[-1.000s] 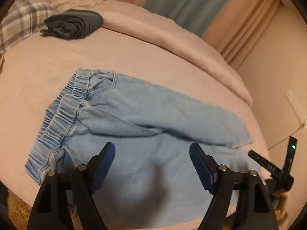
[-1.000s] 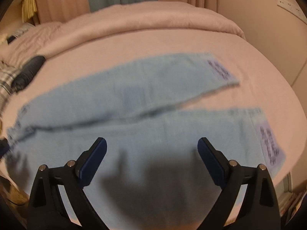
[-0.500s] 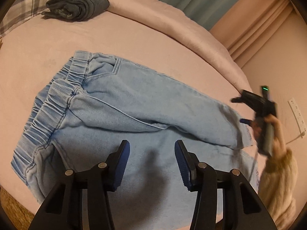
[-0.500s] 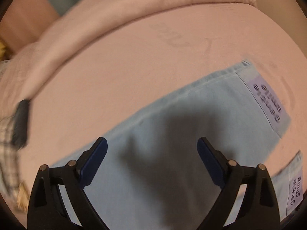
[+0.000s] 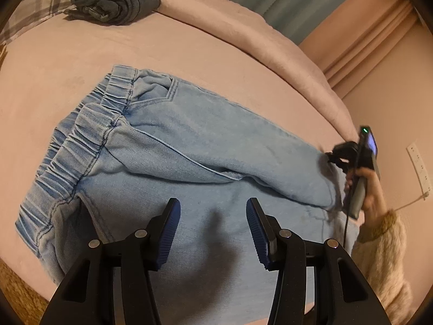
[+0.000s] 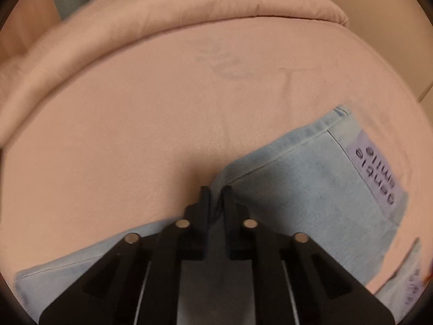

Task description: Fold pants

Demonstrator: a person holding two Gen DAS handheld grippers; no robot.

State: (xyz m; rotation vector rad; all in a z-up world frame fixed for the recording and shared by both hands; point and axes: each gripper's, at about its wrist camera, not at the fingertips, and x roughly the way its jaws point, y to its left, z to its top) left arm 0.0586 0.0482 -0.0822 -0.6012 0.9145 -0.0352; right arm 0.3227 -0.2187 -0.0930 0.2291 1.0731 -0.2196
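Light blue jeans (image 5: 189,146) with an elastic waistband lie flat on the pink bed (image 5: 54,62), waistband to the left, legs running right. My left gripper (image 5: 212,230) is open and hovers over the near leg, holding nothing. My right gripper (image 6: 215,195) is shut on the far edge of the upper leg (image 6: 311,187), near its cuff with a lilac printed label (image 6: 379,173). It also shows in the left wrist view (image 5: 334,157) at the far leg's end, held by a hand in a fuzzy cream sleeve.
A folded dark garment (image 5: 113,2) lies at the back left of the bed beside a plaid pillow (image 5: 40,2). A rolled pink duvet (image 6: 162,24) lines the far side. A wall with an outlet (image 5: 419,168) is at right.
My right gripper moved down onto the upper leg's far edge near the cuff and shut on it. My left gripper narrowed, then stayed partly open over the near leg.
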